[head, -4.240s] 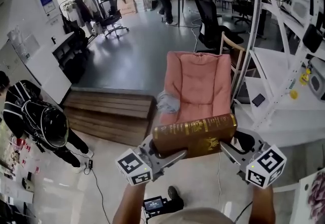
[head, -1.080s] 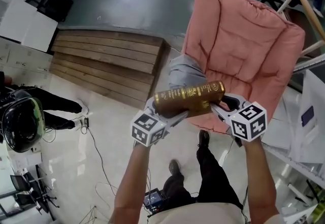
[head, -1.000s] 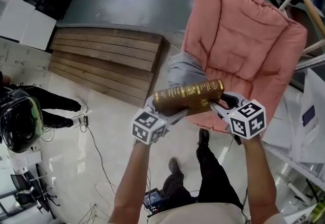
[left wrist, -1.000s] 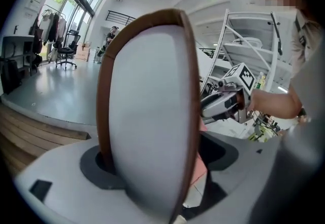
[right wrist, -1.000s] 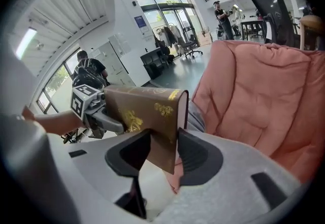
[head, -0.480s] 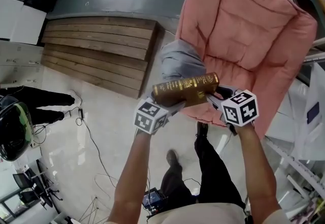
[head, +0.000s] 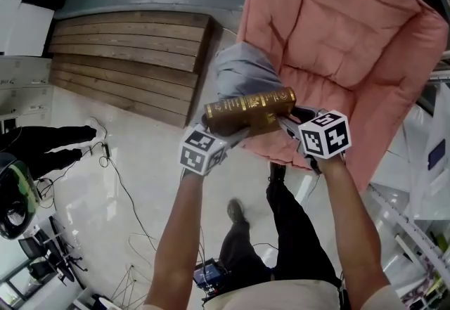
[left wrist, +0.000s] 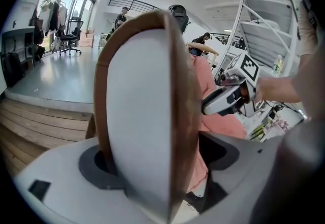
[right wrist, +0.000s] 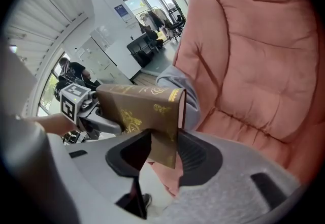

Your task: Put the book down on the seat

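They're in the carrying-over part of the job, I'd say, with the setting-down not yet begun. The book [head: 249, 109] hangs in the air, spine up and roughly level, over the front edge of the pink armchair [head: 337, 34], towards its front left corner and just beside a grey bundle of cloth [head: 239, 68] lying at that side. The left gripper [head: 229, 136] has its jaws clamped on one end of the book, which fills the space between them in the left gripper view. The right gripper [head: 288, 123] has its jaws pressed on the lower corner of the other end, cover and gilt ornament standing up out of them. The seat [right wrist: 238, 126] looks bare and soft behind the book. To my eye the next move calls for both hands going forward and down together, tipping the book flat onto the cushion clear of the cloth. Neither grip should loosen until the seat bears it, since a padded front edge could let it slide off.
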A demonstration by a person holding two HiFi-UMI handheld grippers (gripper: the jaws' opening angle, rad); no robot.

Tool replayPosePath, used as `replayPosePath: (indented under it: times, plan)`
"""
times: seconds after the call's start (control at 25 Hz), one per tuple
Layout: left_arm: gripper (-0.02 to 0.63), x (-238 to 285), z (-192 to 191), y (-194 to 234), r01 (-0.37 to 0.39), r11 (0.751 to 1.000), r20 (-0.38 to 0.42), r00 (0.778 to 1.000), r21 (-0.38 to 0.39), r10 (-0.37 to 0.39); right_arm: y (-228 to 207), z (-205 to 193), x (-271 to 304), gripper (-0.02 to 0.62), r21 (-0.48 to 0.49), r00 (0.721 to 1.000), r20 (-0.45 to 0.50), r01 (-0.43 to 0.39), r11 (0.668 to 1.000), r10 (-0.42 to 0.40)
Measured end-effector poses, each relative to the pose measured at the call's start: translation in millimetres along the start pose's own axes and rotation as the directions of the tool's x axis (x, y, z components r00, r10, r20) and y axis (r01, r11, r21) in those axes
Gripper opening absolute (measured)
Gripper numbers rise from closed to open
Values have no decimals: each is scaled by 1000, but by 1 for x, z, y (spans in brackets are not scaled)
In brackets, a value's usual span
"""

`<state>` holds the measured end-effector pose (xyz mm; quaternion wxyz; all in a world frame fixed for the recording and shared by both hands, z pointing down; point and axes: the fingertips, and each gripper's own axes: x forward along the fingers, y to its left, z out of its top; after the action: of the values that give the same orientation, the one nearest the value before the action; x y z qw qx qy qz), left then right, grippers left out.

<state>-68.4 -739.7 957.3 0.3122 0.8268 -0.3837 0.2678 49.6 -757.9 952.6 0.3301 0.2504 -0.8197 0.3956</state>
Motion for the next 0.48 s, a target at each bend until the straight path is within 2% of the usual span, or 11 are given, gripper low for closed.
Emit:
replayPosePath:
  times: [0.2,0.48]
  plan:
    - [413,2,2,10,-31,1000,59,998,-4,31,-10,4,13,155,37,1000,24,7,999,-8]
    - [413,-16,9,40,-126,989,118,984,-71,134,-27,9,28,147,85,998,50,42,995,-47]
